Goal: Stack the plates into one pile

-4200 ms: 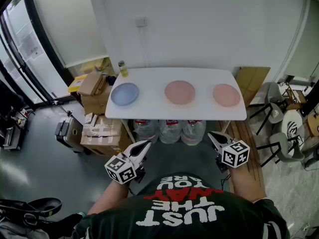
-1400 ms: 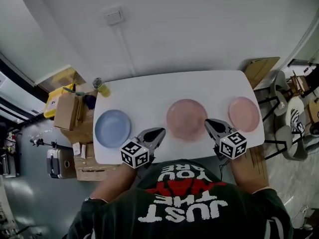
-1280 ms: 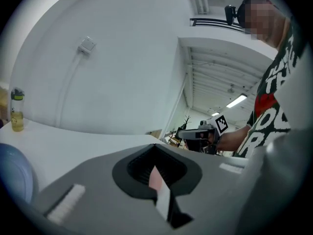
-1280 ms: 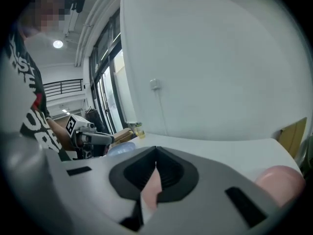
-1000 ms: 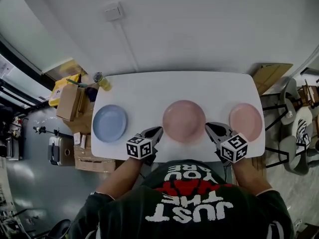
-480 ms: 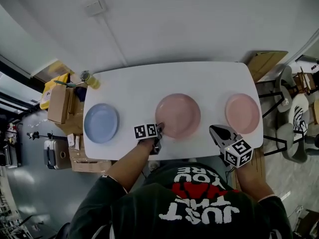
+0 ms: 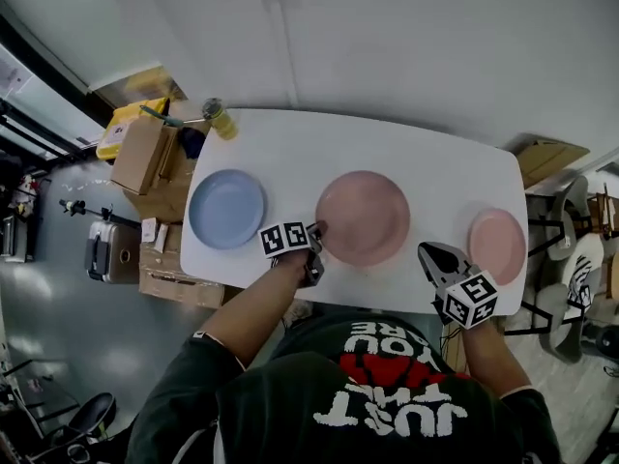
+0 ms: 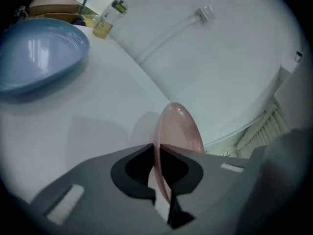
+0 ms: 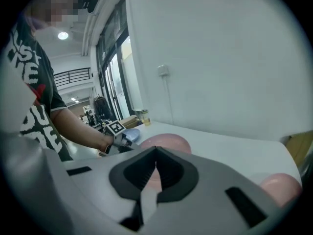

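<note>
On the worktop [image 7: 290,153] nothing is stacked yet: blue plate [image 7: 226,209], middle pink plate [image 7: 363,217] and right pink plate [image 7: 497,246] lie apart. My left tongs [image 7: 315,234], short of it a second ago, have just been closing and now pinch the middle plate's near-left rim; my right tongs [image 7: 428,252] hang shut, empty

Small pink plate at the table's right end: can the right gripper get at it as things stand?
Probably yes. The right gripper hovers empty at the table edge, beside the small pink plate, nothing lying between them. Its jaws are shut, so they would have to open first.
</note>
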{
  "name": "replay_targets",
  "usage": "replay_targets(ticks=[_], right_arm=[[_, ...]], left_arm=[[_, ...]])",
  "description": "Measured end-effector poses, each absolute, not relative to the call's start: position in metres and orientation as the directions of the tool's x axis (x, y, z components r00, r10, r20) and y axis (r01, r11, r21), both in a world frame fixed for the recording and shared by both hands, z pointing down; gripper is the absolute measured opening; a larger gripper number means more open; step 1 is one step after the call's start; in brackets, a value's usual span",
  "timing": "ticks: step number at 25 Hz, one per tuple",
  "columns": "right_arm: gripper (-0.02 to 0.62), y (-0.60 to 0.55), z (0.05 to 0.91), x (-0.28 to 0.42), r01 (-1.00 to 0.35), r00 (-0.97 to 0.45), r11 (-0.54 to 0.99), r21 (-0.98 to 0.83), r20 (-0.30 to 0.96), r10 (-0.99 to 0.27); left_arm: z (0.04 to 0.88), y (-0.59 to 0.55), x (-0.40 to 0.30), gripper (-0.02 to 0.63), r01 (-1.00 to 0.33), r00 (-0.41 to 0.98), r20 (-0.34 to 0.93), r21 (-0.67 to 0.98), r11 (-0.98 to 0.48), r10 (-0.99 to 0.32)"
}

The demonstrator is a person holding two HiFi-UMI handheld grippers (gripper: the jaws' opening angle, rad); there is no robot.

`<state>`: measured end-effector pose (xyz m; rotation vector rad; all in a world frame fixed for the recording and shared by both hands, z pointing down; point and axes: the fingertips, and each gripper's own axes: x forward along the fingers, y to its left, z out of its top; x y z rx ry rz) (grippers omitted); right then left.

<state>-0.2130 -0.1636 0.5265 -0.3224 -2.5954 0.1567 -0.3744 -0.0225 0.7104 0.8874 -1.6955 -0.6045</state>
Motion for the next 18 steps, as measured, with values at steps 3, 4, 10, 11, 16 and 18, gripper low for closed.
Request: replay_targets(ticks=[3,4,10,11,16,18], right_arm=[[0.005,-0.129,0.521,-0.255,0.287,-0.824,0.944,-0.162,0.461,0.33],[0.006,-0.116,0.52,-0.269,0.317,-0.817,0.935,-0.16,0.456,0.355],[0.006,-0.033,0.525,-0.343,0.455,-0.754,0.874,-0.173,0.447,0.481],[0.005,-0.021,0.527,-0.352,0.468,-0.745,0.866,-0.175,0.45,0.493],[0.005,0.027,0.538,-0.386,0.506,-0.712,0.845,-0.173,0.469,0.523],[0.006,0.039,0.542,-0.394,0.511,-0.706,0.842,-0.172,0.475,0.525]], left_arm=[[0.69,0.039,-0.417,0.025,-0.199,-0.267,0.574,0.753,0.628,-0.774],[0.684,0.064,-0.432,0.025,-0.177,-0.312,0.575,0.747,0.641,-0.757],[0.67,0.221,-0.501,0.025,-0.019,-0.522,0.596,0.707,0.706,-0.611],[0.672,0.243,-0.508,0.026,0.005,-0.539,0.604,0.699,0.716,-0.587],[0.694,0.313,-0.525,0.026,0.086,-0.557,0.651,0.663,0.743,-0.516],[0.705,0.325,-0.528,0.026,0.108,-0.547,0.666,0.658,0.745,-0.508]])
